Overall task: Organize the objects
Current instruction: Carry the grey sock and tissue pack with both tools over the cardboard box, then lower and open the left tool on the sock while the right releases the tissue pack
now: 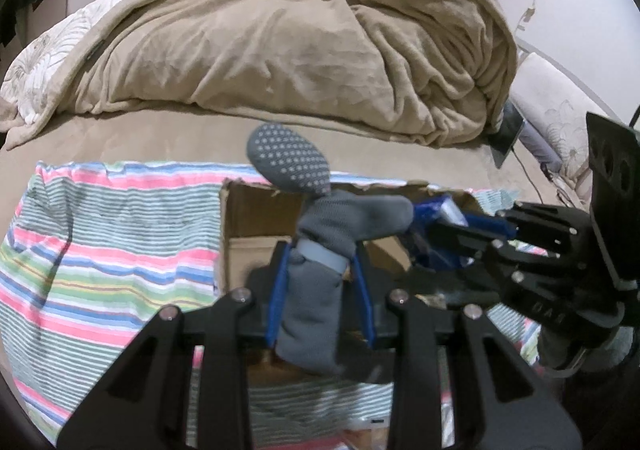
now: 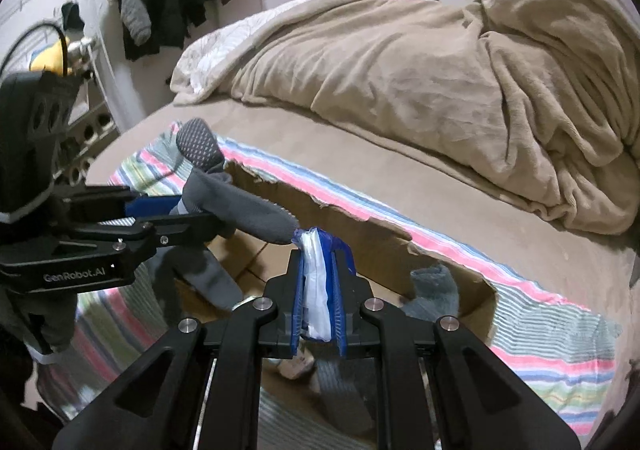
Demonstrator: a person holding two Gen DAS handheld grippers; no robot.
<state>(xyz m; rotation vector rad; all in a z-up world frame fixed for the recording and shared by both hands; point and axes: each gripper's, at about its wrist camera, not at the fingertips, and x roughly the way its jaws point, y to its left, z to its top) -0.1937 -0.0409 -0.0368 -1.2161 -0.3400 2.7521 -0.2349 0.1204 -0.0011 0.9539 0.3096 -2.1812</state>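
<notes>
Spread over the bed (image 2: 280, 154), a striped cloth (image 1: 100, 250) carries an open cardboard box (image 2: 360, 246) holding a grey sock (image 2: 434, 290), while above it the left hand-held gripper (image 1: 320, 274) clamps a dotted grey sock (image 1: 316, 218) and the right hand-held gripper (image 2: 320, 262) clamps a white plastic bag (image 2: 316, 286).
</notes>
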